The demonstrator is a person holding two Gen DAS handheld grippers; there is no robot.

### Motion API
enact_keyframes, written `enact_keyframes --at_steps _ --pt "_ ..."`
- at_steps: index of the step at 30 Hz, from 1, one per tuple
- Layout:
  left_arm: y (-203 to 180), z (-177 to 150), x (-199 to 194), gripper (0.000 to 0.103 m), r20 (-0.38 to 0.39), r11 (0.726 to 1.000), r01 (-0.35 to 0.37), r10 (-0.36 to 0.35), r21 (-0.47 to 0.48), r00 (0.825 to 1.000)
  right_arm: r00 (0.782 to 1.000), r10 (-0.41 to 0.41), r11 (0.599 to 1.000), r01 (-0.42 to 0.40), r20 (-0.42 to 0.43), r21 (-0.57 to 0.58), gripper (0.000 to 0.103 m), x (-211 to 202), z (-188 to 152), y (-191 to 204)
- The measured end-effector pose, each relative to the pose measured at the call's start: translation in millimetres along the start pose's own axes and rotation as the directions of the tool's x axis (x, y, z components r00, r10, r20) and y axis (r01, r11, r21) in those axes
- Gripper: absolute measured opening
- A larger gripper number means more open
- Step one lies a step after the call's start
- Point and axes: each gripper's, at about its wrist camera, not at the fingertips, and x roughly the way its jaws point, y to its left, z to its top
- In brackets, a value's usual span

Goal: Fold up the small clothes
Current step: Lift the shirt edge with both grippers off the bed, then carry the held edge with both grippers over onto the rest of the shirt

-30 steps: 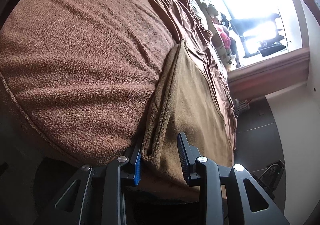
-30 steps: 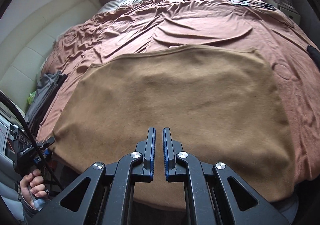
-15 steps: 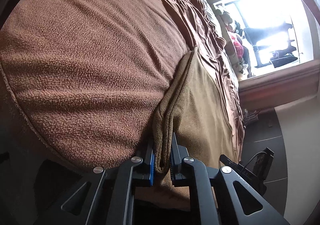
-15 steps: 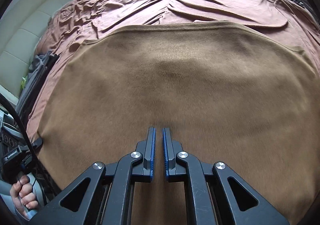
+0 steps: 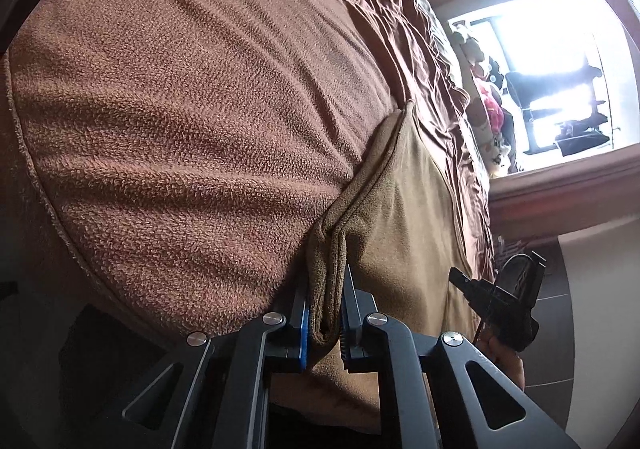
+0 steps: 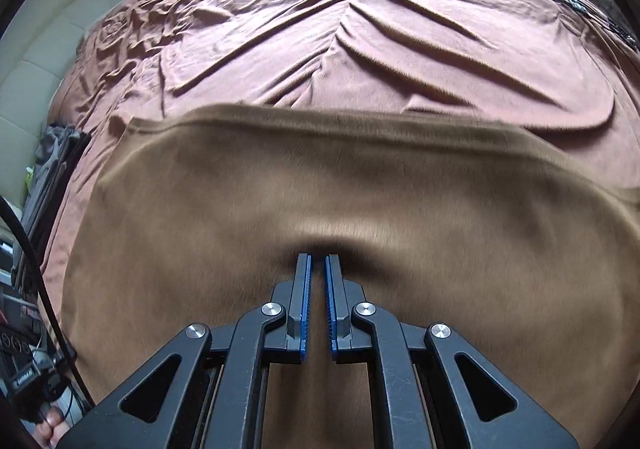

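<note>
A tan fleece garment [image 6: 280,177] lies spread flat on the brown bed cover [image 6: 360,49]. In the left wrist view its doubled near edge [image 5: 326,257] stands up between the pads of my left gripper [image 5: 325,285], which is shut on it at the bed's edge. My right gripper [image 6: 318,259] is shut with nothing between its fingers; its tips press into the middle of the garment, where the cloth dimples. In the left wrist view the right gripper [image 5: 500,301] shows as a dark shape at the far side of the garment.
A stack of grey folded clothes [image 6: 56,161] lies at the left side of the bed, near a cream padded headboard [image 6: 48,29]. Soft toys [image 5: 492,109] line a bright window sill beyond the bed. Dark floor [image 5: 552,329] lies beside the bed.
The left jaws closed from open onto the garment's doubled edge. The right gripper, shut throughout, travelled forward over the garment and sank onto its middle.
</note>
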Motion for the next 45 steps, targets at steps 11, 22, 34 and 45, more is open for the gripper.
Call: enact_keyframes --at_steps 11,22,34,45 --pt "1 0 0 0.012 0.015 0.999 -0.003 0.004 -0.034 1.0 0.999 -0.034 0.996 0.033 0.017 0.085 0.004 16 31 -11" --pt "2 1 -2 0.01 0.002 0.999 0.024 -0.024 -0.033 1.0 0.998 0.039 0.998 -0.041 0.039 0.056 0.004 -35 -21 -3" --pt "-6 1 -16 0.008 0.0 0.997 0.08 -0.08 0.0 0.997 0.993 0.114 0.991 -0.114 0.009 0.075 0.004 -51 -86 -12" --pt "-40 -3 -33 0.007 -0.012 0.986 0.153 -0.153 0.069 0.988 0.987 0.159 0.983 -0.16 0.018 0.091 0.004 -65 -132 -8"
